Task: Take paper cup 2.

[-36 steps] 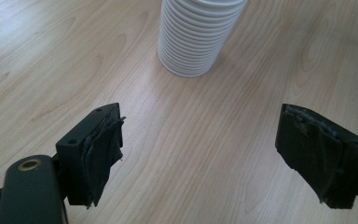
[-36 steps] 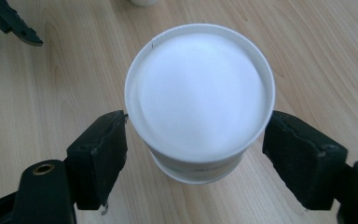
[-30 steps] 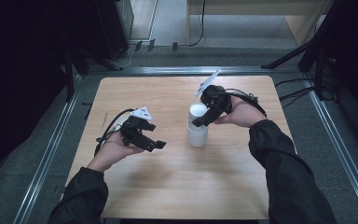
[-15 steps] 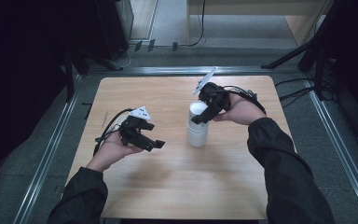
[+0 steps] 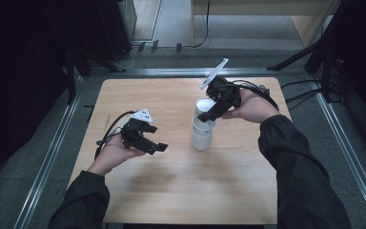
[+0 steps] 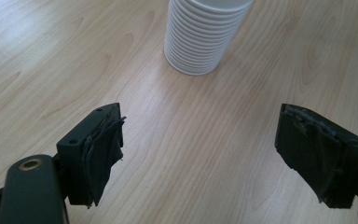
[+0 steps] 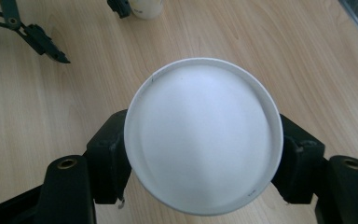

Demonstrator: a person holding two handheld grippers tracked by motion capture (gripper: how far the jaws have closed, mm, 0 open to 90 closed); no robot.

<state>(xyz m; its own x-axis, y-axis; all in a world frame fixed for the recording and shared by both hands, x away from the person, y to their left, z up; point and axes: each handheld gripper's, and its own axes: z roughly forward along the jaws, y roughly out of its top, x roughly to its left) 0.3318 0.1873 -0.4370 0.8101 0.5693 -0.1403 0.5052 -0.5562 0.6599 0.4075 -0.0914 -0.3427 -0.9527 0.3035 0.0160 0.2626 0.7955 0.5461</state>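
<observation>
The right gripper (image 5: 208, 114) is clamped on the top cup (image 5: 205, 108), one jaw on each side of its wall just below the rim. Its jaws have just been closing, with this cup between them. In the right gripper view, the top cup (image 7: 202, 133) faces the camera mouth-first, its round white opening set between the two black jaws. In the high view, the top cup is raised partway out of the cup stack (image 5: 202, 136) but is not clear of it.

The stack stands upright near the middle of the table (image 5: 171, 191), slightly right of centre. In the left gripper view, the stack (image 6: 200, 39) shows a ribbed white wall and rests on the wood.

The left gripper (image 5: 158, 147) is held above the table, left of the stack and well apart from it. Its jaws stand wide apart with nothing between them. Its fingers (image 6: 103, 151) carry worn black pads.
</observation>
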